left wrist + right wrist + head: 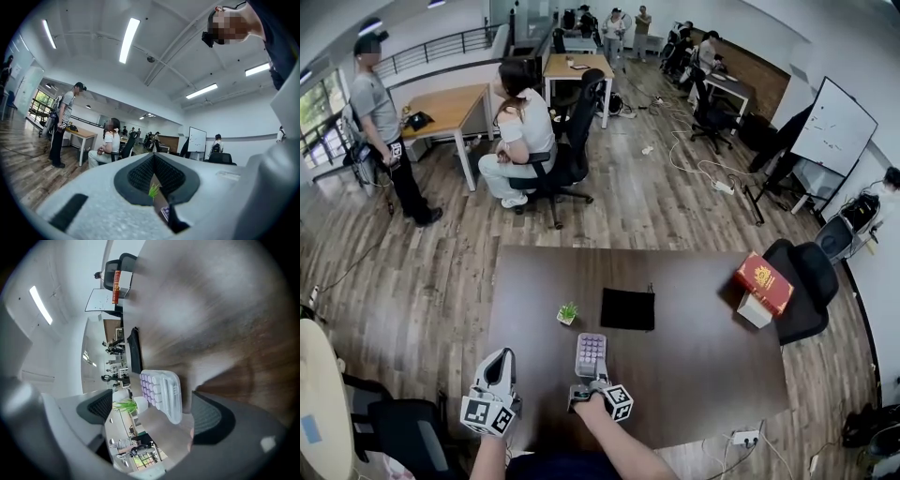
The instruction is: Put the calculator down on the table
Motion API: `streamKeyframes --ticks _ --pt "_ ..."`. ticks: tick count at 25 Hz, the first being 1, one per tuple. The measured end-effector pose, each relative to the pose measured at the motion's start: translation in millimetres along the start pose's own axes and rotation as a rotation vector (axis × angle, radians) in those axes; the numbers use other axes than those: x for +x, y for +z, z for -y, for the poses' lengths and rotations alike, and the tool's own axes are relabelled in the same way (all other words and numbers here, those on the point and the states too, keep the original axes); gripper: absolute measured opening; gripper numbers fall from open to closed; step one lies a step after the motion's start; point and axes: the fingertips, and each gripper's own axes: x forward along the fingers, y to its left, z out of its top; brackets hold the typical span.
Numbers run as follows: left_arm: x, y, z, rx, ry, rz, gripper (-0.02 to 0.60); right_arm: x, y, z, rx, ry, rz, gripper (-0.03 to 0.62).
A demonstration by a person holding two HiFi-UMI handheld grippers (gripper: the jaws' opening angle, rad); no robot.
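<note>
Plank-floored office; dark brown rectangular worktop. The white, lilac-keyed plastic calculator is laid flat near its front edge. Only the right gripper view shows the right gripper fingers spread, calculator between; left gripper fingers are pressed together.

We hold our left gripper level and pointing straight ahead, jaws together, its pads meeting. Our right gripper, just beside it, tips downward and is rolled onto its side. Its jaws stand wide apart and grip nothing. Our right forearm angles inward behind its gripper; our left forearm comes up straight behind the other.
</note>
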Motion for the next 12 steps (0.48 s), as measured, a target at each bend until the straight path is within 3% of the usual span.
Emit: streamKeyframes --ticks 12 --pt "0.3 4.3 -5.2 -0.006 0.016 0.019 -0.005 -29.6 -7.5 -136.0 -0.047 0.344 -0.100 0.522"
